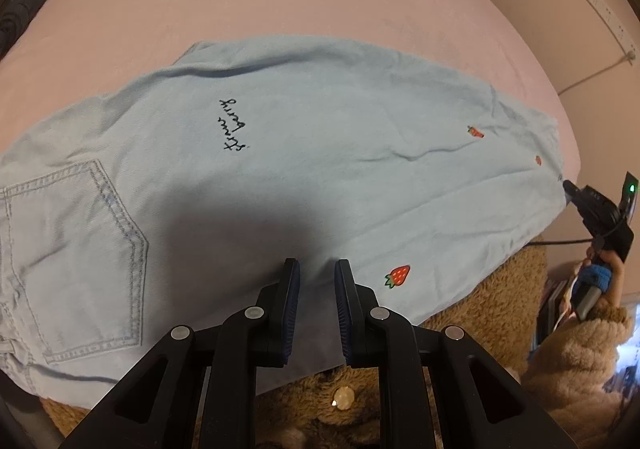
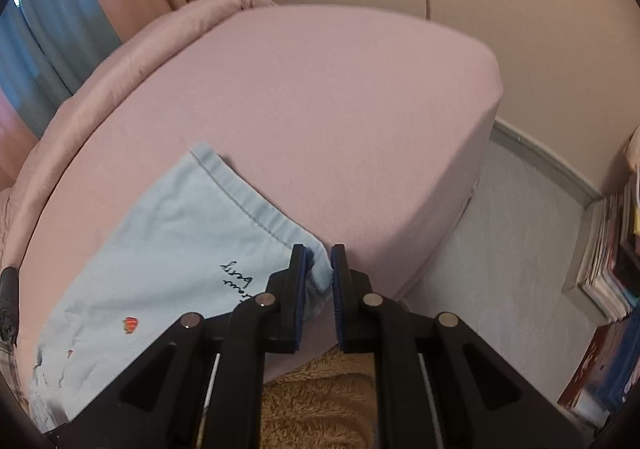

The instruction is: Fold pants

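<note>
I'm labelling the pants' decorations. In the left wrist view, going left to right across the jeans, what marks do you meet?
Back pocket → black script lettering → large strawberry → small strawberry → tiny red mark near the hem, where the right gripper reaches the cloth.

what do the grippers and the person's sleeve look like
Both the left gripper and right gripper are black plastic with dark blue ribbed pads and round silver pivot pins. The right one trails a black cable. The sleeve is tan fleece.

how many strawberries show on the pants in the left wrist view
3: a large strawberry near the left gripper, two small ones toward the pants' right end. Folds may hide more.
</note>
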